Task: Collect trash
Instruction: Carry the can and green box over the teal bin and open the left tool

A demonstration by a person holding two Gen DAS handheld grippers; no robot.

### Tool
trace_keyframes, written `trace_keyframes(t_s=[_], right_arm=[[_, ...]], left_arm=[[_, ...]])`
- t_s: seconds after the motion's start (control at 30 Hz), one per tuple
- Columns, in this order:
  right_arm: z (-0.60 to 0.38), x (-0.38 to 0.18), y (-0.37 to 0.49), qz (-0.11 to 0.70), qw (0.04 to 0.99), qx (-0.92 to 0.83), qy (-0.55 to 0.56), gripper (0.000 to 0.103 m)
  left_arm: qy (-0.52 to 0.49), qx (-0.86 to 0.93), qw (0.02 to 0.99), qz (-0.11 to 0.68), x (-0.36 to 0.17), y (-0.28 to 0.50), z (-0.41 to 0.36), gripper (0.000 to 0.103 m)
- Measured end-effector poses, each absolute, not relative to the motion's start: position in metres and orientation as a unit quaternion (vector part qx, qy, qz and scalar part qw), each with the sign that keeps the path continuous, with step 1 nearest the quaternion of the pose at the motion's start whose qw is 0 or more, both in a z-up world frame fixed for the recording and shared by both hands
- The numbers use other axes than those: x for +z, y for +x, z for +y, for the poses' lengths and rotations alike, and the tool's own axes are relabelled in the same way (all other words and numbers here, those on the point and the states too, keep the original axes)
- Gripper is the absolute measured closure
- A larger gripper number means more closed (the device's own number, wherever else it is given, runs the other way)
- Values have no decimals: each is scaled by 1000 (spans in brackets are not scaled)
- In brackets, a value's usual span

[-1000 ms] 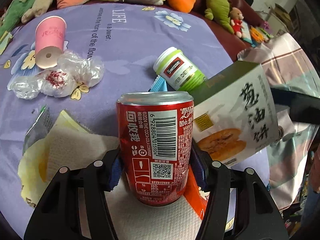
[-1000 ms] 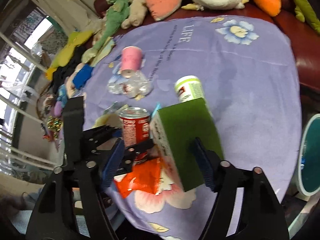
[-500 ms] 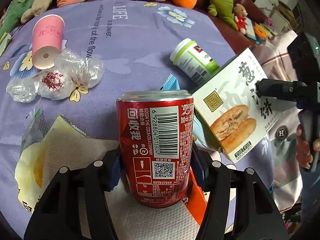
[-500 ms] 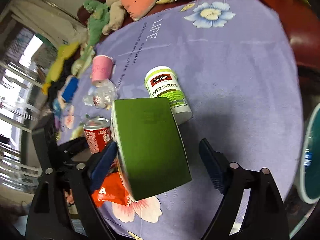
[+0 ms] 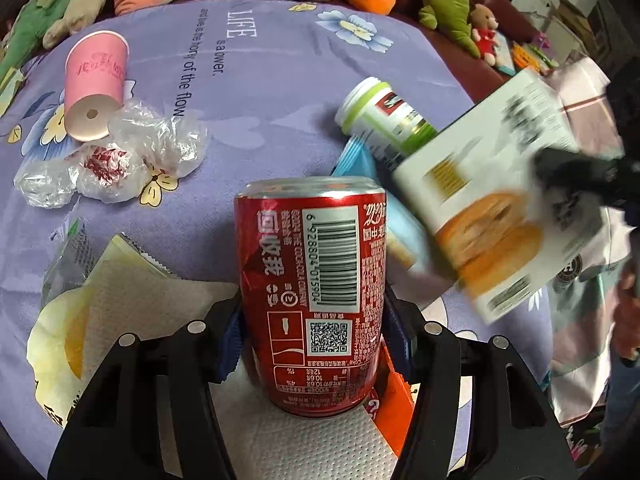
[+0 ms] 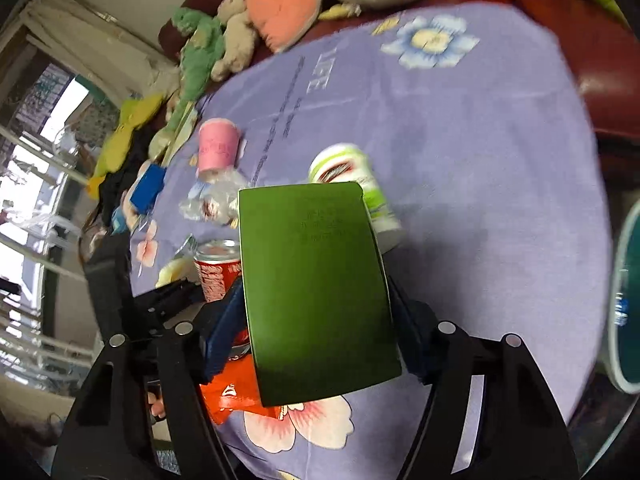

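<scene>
Left gripper [image 5: 314, 328] clamps an upright red can [image 5: 312, 292] at frame centre; right gripper [image 6: 316, 328] clamps a green box [image 6: 316, 292].

The left wrist view looks forward along its black fingers [image 5: 192, 364], low and close over the purple flowered cloth [image 5: 276, 80], a red soda can [image 5: 312, 292] between them. The right wrist view sits higher, facing down along its own fingers [image 6: 180, 364] past a green-backed cardboard box [image 6: 316, 292]. Both share the can [image 6: 216, 272], a pink paper cup [image 5: 96, 84] [image 6: 218, 148], and what seems, through blur, the same white-and-green bottle [image 5: 384, 120] [image 6: 360, 188].
</scene>
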State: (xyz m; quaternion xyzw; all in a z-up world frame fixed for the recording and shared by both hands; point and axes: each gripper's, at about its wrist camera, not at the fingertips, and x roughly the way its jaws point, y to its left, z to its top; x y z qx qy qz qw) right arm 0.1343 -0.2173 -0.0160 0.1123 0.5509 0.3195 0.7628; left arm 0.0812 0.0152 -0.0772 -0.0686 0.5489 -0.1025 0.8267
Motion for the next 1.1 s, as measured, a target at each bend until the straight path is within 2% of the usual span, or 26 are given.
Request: trace_keyframes(t_s=[0.2, 0.37, 0.47, 0.63, 0.8, 1.1], right_arm=[[-235, 15, 117, 528, 804, 263, 74, 39], [-263, 26, 103, 516, 825, 213, 88, 39], [-267, 25, 95, 502, 852, 147, 22, 39], [-286, 8, 92, 522, 841, 133, 49, 39], [-314, 21, 89, 505, 845, 140, 105, 39], [-382, 39, 80, 459, 869, 99, 157, 39]], left_arm=[[-66, -99, 825, 552, -81, 80, 12, 44], [-74, -113, 835, 534, -63, 68, 13, 44], [-74, -121, 840, 523, -52, 64, 10, 44], [-73, -137, 846, 510, -37, 59, -2, 44], [-69, -156, 849, 500, -21, 63, -16, 44], [-33, -214, 844, 490, -6, 87, -103, 44]])
